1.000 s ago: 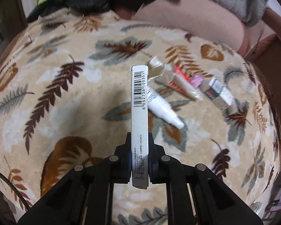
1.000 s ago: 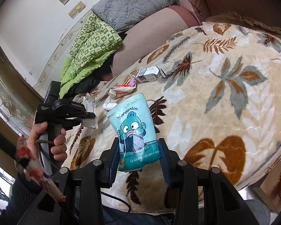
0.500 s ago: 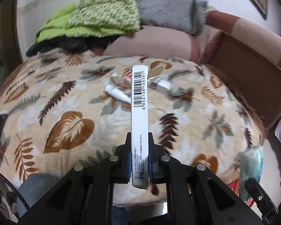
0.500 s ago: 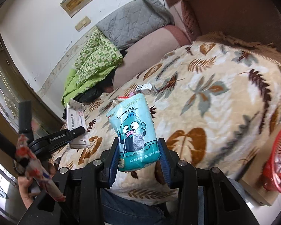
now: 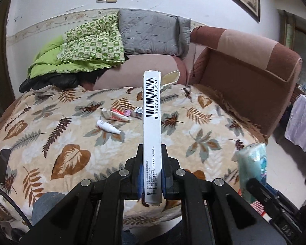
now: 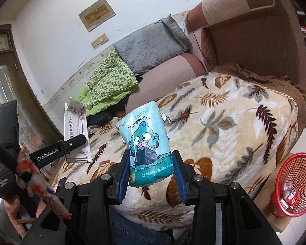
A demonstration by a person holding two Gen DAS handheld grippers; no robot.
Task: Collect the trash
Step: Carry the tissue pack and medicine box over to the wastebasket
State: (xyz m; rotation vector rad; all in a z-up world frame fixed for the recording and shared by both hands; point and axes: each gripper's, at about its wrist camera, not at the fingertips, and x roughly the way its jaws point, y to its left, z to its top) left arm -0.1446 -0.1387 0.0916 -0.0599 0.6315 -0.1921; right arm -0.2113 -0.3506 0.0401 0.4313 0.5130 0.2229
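From the left wrist, the left hand-held gripper (image 5: 151, 175) is clamped on a slim white carton (image 5: 152, 122) that stands edge-on, so only its barcode side reads and its torn top flap pokes out behind; the carton hides part of the bed (image 5: 51, 126) beyond it. Out on the leaf-print blanket lie a small white spray bottle (image 5: 107, 126), a crumpled toothpaste tube (image 5: 115, 114) and a little box (image 5: 138, 111), half covered by the carton. A dark phone (image 5: 2, 165) sits at the bed's left edge. From the right wrist, the right hand-held gripper (image 6: 152, 173) pinches a teal cartoon tissue pack (image 6: 148, 147) by its lower end, held above the bed. A red mesh basket (image 6: 291, 183) stands on the floor by the bed, cut off by the edge, its contents unclear.
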